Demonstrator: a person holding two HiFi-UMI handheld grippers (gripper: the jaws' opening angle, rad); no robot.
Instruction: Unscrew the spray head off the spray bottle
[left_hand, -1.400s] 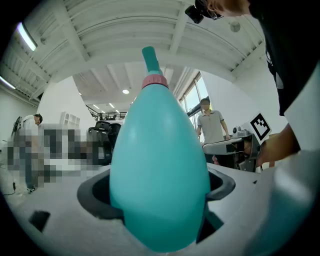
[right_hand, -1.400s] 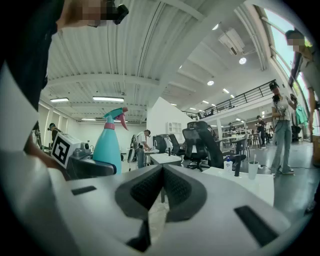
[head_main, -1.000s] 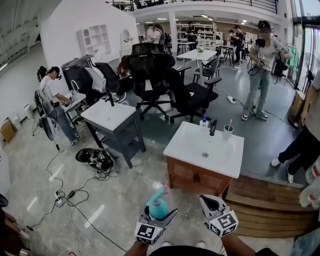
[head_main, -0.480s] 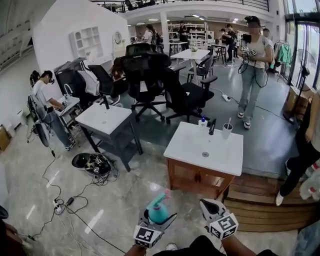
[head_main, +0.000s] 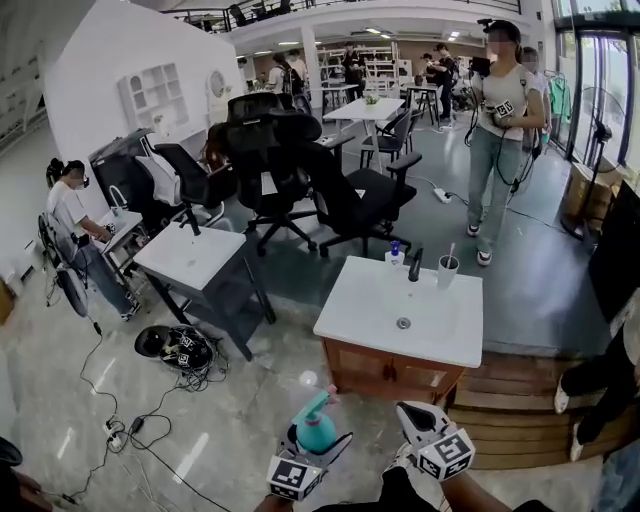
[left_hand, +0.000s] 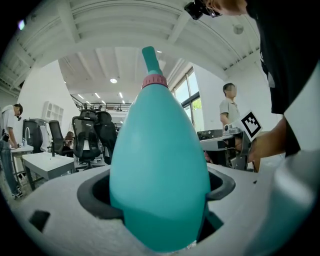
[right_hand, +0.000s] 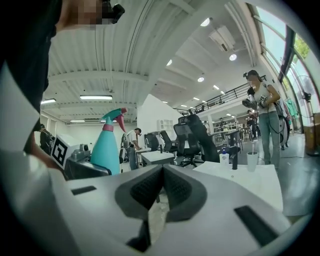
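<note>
At the far left of the head view, a seated person (head_main: 66, 205) works beside a small white table (head_main: 190, 255) at left centre. On the floor below that table lie a black helmet-like object (head_main: 177, 347) and loose cables (head_main: 130, 420). Black office chairs (head_main: 268, 150) crowd the upper middle of the frame.

At the bottom centre, the left gripper (head_main: 316, 440) is clamped on the teal spray bottle (head_main: 317, 428). It holds the bottle upright in the air over the floor, low in the frame and near the front of the white worktop (head_main: 370, 320). In the left gripper view the bottle's wide body fills the middle of the picture, with the dark pads (left_hand: 95, 192) pressed against its lower sides. The spray head (head_main: 320, 398) sits on the neck above a pink collar (left_hand: 154, 80), its pink-tipped nozzle pointing toward the upper right in the head view.

Just right of the bottle and apart from it, the right gripper (head_main: 412, 412) hovers with its jaws together and nothing between them. The right gripper view shows its ribbed pads (right_hand: 177, 187) meeting in the middle, with the bottle standing at the left of that frame.

Right of centre, the worktop carries a sink drain, a black faucet (head_main: 413, 265), a small bottle (head_main: 394, 254) and a white cup (head_main: 447, 270) along its far edge. A wooden platform (head_main: 520, 415) fills the lower right. A standing person (head_main: 497, 130) is at the upper right.
</note>
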